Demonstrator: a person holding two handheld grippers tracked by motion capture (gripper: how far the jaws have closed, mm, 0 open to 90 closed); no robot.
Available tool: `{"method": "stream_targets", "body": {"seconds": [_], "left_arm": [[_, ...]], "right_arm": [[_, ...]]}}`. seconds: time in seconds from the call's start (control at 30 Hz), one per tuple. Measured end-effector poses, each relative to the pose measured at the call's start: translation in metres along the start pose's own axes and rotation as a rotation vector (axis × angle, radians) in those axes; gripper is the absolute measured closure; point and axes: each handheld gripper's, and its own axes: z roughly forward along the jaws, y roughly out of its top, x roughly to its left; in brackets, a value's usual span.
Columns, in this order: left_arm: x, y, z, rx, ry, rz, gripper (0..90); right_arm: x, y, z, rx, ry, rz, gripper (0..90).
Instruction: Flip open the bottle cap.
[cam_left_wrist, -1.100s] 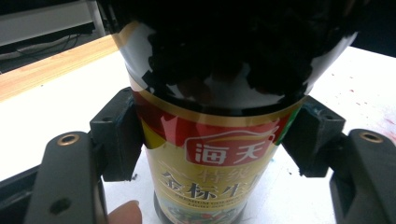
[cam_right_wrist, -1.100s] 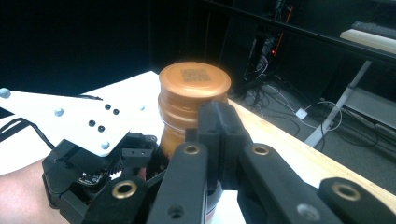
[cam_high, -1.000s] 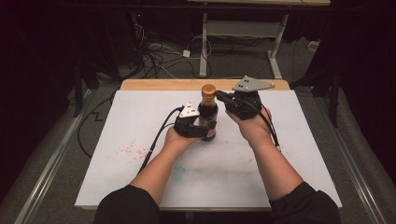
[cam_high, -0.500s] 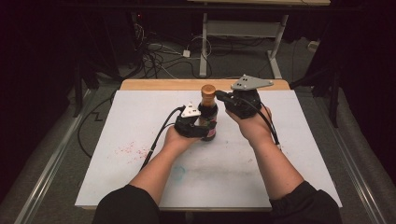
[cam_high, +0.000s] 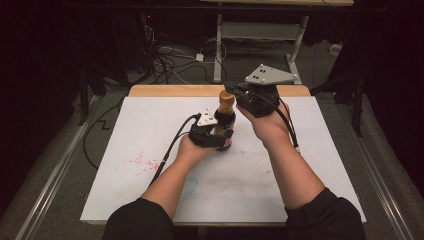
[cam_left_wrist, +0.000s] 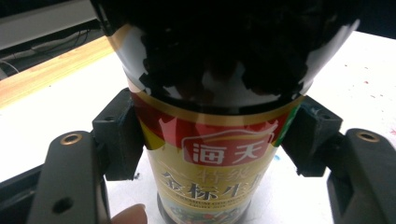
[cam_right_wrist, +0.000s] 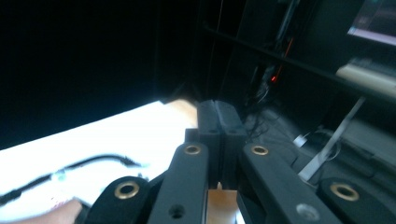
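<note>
A dark soy sauce bottle (cam_high: 225, 122) with an orange cap (cam_high: 226, 97) and a red and gold label stands upright on the white sheet (cam_high: 300, 150). My left gripper (cam_high: 216, 136) is shut on the bottle's body; in the left gripper view its pads (cam_left_wrist: 119, 135) press both sides of the label (cam_left_wrist: 210, 154). My right gripper (cam_high: 231, 88) hangs just above and behind the cap, tilted, with the grey plate (cam_high: 267, 75) on top. Its jaws are shut with the pads (cam_right_wrist: 217, 116) touching and nothing between them.
The white sheet covers a wooden table (cam_high: 170, 90) and has pink specks (cam_high: 142, 160) at the left and a faint blue mark (cam_high: 192, 185) near the front. Cables (cam_high: 170, 60) and a metal table frame (cam_high: 295, 45) lie on the dark floor beyond.
My right gripper has risen from beside the bottle's cap to just above it. The left gripper and the bottle have stayed in place.
</note>
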Motion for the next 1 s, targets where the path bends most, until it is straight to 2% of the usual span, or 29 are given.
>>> {"method": "stream_targets", "body": {"seconds": [0.07, 0.37, 1.0], "left_arm": [[0.003, 0.001, -0.002, -0.003, -0.004, -0.021, 29.4], [0.004, -0.001, -0.003, -0.02, -0.012, -0.016, 28.9], [0.004, -0.002, -0.003, -0.023, -0.013, -0.019, 28.7]], "right_arm": [[-0.001, 0.0, -0.001, -0.001, -0.003, 0.002, 90.0], [-0.009, -0.021, -0.001, 0.023, -0.017, 0.036, 90.0], [-0.015, -0.053, 0.004, 0.096, -0.018, 0.053, 90.0]]}}
